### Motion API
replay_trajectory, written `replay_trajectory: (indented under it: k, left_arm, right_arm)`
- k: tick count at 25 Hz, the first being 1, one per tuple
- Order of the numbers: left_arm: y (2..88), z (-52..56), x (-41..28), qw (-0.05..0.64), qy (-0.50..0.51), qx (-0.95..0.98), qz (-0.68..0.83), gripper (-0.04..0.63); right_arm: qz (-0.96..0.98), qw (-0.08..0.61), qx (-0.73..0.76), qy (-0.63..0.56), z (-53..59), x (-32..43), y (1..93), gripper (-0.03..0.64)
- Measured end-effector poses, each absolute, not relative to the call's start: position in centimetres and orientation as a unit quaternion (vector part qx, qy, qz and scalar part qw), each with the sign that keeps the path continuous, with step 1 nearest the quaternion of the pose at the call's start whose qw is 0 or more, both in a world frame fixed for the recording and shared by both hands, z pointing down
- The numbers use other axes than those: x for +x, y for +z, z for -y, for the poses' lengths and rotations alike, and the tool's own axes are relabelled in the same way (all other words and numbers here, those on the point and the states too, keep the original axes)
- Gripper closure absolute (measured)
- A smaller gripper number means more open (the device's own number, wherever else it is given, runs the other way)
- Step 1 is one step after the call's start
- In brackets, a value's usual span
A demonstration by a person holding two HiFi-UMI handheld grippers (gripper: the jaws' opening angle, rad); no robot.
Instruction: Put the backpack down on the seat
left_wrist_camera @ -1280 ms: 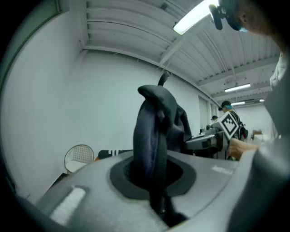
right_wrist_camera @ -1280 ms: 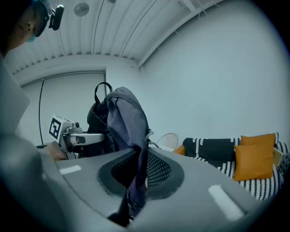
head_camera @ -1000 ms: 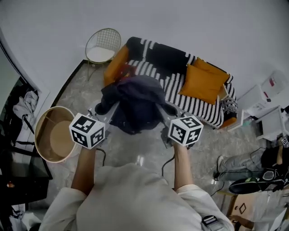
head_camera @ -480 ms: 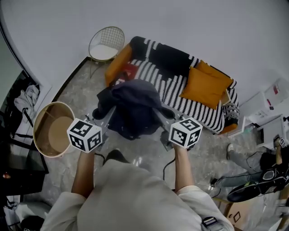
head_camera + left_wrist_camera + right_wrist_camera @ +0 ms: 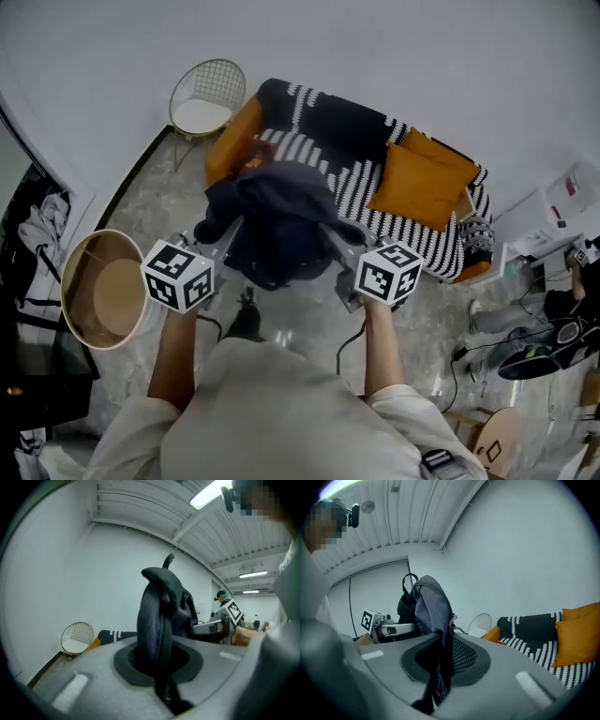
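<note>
The striped sofa (image 5: 394, 220) sits in almost the same place in the head view as a second ago. The round basket (image 5: 98, 295) on the floor has slid a little toward the bottom of that view, so the person is stepping toward the seat.

The dark backpack (image 5: 281, 220) hangs in the air between the two tools. It now overlaps the left end of the sofa's seat in that view, but I judge that it does not rest on it yet.

The left tool (image 5: 230, 234) is clenched on a thick strap of the backpack. The right tool (image 5: 330, 239) is clenched on a thinner fold of it, beside a mesh part.

A shoe (image 5: 246, 321), absent a second ago, now shows under the bag. The carrying seems near its end; lowering and letting go remain.
</note>
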State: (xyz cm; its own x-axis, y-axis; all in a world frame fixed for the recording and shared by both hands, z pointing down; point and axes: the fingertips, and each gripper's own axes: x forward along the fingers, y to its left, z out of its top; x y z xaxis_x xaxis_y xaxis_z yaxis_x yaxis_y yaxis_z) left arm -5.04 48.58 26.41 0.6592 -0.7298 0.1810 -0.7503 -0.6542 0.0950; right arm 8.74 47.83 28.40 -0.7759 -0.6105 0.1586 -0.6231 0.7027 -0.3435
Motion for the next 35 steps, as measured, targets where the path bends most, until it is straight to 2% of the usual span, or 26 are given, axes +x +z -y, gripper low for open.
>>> replay_trajectory:
  k: [16, 35]
  left_arm:
    - [26.2, -26.7, -6.5, 0.095, 0.076, 0.917, 0.380, 0.569]
    - [26.9, -8.6, -9.1, 0.099, 0.104, 0.932, 0.334, 0.569]
  right_arm:
    - [0.911, 0.008, 0.353, 0.212, -27.0, 7.1, 28.4, 0.586]
    - [0.896, 0.028, 0.391, 0.208, -9.3, 4.0, 29.0, 0.581]
